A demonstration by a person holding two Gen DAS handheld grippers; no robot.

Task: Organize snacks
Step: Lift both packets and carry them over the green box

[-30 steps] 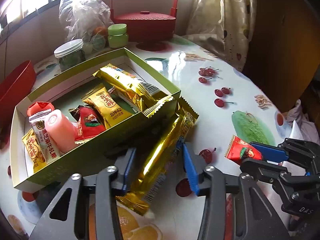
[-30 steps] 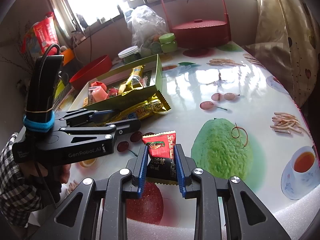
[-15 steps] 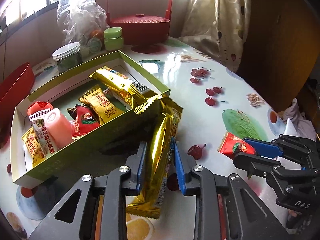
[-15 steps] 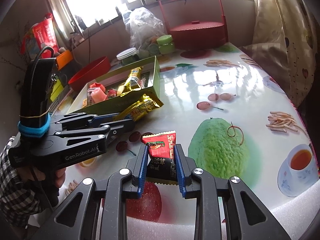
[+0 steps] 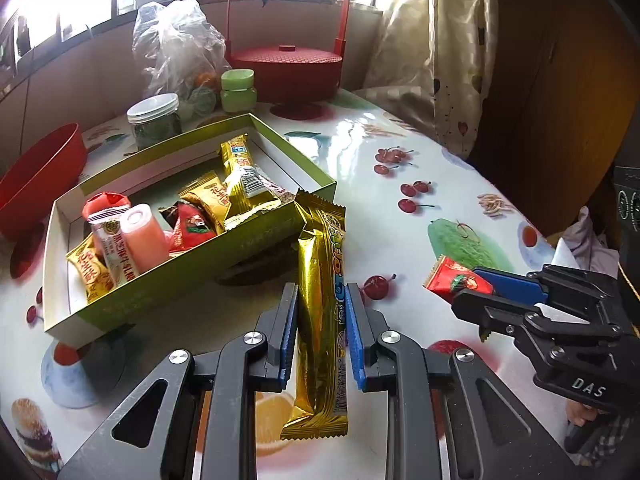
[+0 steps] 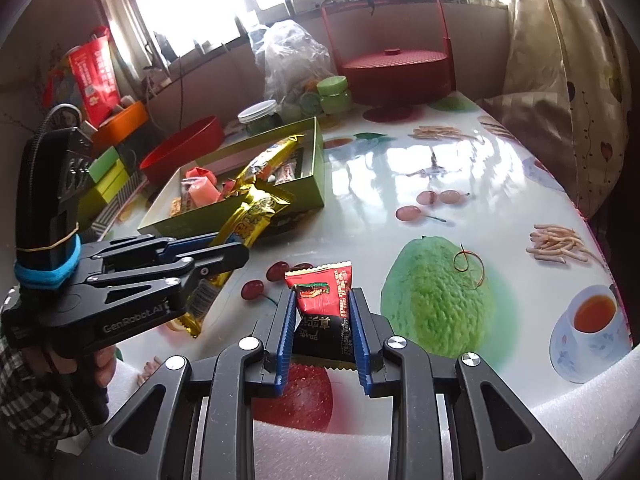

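Just near of the green box's (image 5: 256, 240) near wall, the left gripper (image 5: 318, 320) clamped a long gold snack bar (image 5: 320, 280); farther right, over bare tablecloth (image 6: 400, 184), the right gripper (image 6: 323, 328) pinched a red packet (image 6: 324, 288).

Box (image 5: 256, 240): on table (image 5: 460, 184), ten o'clock of bar (image 5: 320, 304).
Packet (image 5: 456, 280): three o'clock of bar.
Jar (image 5: 154, 120): behind box.

Both wrist views angled down, close over table (image 5: 400, 148), sharing green box (image 6: 308, 184)
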